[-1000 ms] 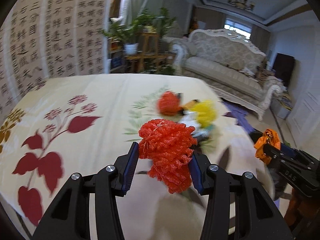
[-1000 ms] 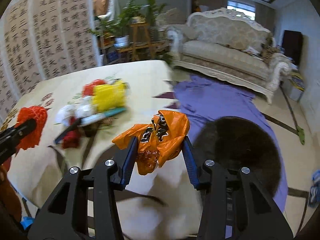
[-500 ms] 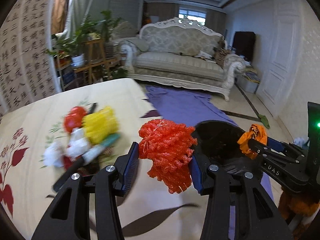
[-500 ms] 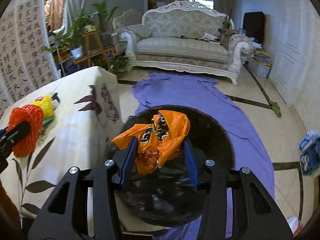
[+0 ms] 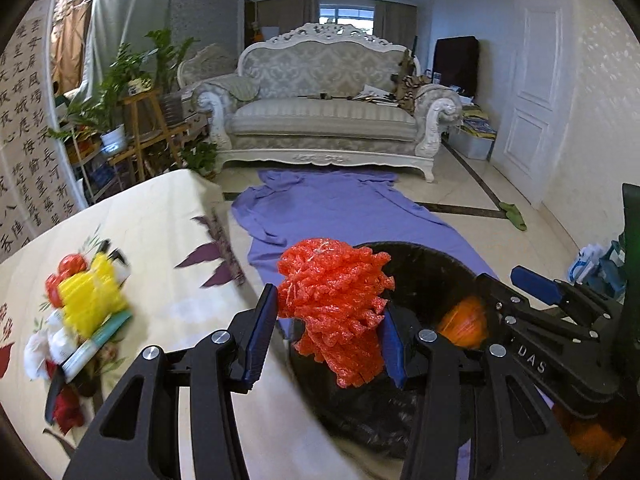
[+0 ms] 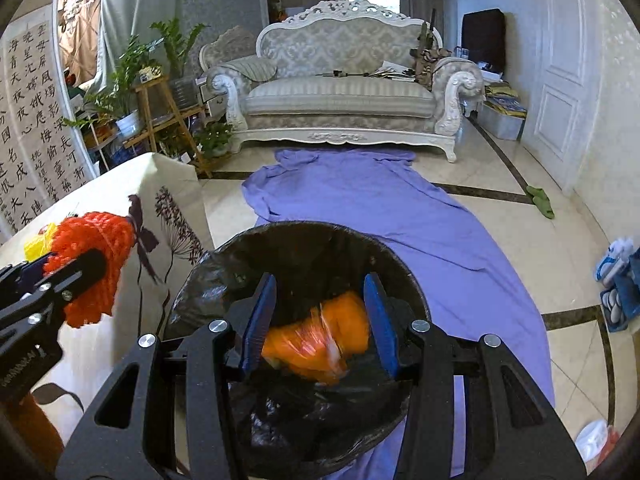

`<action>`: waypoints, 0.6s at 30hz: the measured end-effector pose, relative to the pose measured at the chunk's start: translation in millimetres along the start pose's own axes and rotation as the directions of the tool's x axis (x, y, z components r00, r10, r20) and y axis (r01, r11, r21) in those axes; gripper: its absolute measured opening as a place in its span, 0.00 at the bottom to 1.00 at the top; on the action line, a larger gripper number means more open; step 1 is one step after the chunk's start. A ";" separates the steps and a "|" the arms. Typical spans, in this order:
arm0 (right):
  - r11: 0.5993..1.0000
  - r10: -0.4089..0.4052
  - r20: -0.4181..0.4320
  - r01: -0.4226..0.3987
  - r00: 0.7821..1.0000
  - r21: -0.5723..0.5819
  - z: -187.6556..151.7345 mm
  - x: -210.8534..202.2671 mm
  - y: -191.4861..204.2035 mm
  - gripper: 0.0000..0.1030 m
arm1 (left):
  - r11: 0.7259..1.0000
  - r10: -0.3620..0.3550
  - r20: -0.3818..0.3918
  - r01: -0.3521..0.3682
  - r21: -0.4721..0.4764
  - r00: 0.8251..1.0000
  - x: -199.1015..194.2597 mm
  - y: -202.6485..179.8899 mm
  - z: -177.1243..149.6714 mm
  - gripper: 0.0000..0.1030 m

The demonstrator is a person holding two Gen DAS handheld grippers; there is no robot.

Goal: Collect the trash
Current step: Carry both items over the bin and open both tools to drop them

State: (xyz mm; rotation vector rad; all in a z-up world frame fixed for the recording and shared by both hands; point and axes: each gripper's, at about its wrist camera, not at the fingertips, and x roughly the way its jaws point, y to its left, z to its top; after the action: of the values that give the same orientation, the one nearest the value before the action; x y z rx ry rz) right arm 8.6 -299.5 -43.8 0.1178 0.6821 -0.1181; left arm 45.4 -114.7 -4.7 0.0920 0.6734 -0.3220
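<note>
Left wrist view: the left gripper (image 5: 326,332) squeezes a red foam net (image 5: 334,304) over the edge of the black trash bin (image 5: 424,264), beside the table (image 5: 160,240).

Right wrist view: the right gripper (image 6: 320,320) is above the bin; the blurry orange wrapper (image 6: 320,340) sits between its pads, but a grip cannot be told.

Bin mouth (image 6: 224,252) appears unobstructed above; table edge (image 5: 256,360) borders its left, purple cloth (image 6: 360,200) lies flat beyond.
</note>
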 end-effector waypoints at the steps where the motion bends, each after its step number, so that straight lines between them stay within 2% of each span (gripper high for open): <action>1: 1.000 0.000 0.001 0.000 1.000 0.003 0.4 1.1 -2.2 0.43 | 1.000 -0.003 -0.001 0.003 0.009 1.000 3.7 -3.8 0.7 0.47; 4: 1.000 -0.005 0.002 0.005 1.000 0.016 1.8 3.6 -8.2 0.43 | 0.999 -0.002 -0.025 0.003 0.040 1.000 14.5 -12.8 0.9 0.53; 7: 1.000 -0.004 0.002 0.004 1.000 0.029 2.4 3.5 -12.4 0.44 | 1.000 -0.009 -0.042 0.010 0.019 0.999 17.7 -10.1 -2.7 0.63; 9: 0.999 -0.007 -0.001 0.007 1.000 0.036 2.1 4.0 -15.4 0.45 | 1.000 -0.004 -0.044 0.005 0.010 0.999 18.1 -8.7 -4.5 0.64; 10: 0.999 -0.007 -0.003 0.007 1.000 0.040 1.6 4.0 -15.8 0.47 | 1.000 -0.002 -0.046 0.003 0.013 0.999 19.3 -8.7 -3.7 0.65; 11: 0.999 -0.008 -0.004 0.009 1.000 0.045 0.6 3.9 -17.2 0.55 | 1.000 0.000 -0.046 0.000 0.015 0.999 19.2 -9.3 -3.3 0.65; 16: 0.998 -0.014 -0.004 0.014 1.000 0.064 -1.6 1.0 -17.8 0.59 | 1.000 0.014 -0.034 -0.014 -0.003 0.999 14.2 -5.3 -0.7 0.70; 18: 0.997 -0.006 -0.005 0.006 1.000 0.072 -1.9 -0.1 -17.8 0.65 | 1.000 0.019 -0.032 -0.019 -0.012 0.999 12.0 -2.2 0.7 0.70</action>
State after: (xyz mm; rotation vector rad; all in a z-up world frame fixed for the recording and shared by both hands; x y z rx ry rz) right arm 4.7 -316.8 -46.4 0.1852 0.6834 -0.1484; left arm 54.0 -120.1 -11.7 0.0922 0.7061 -0.2989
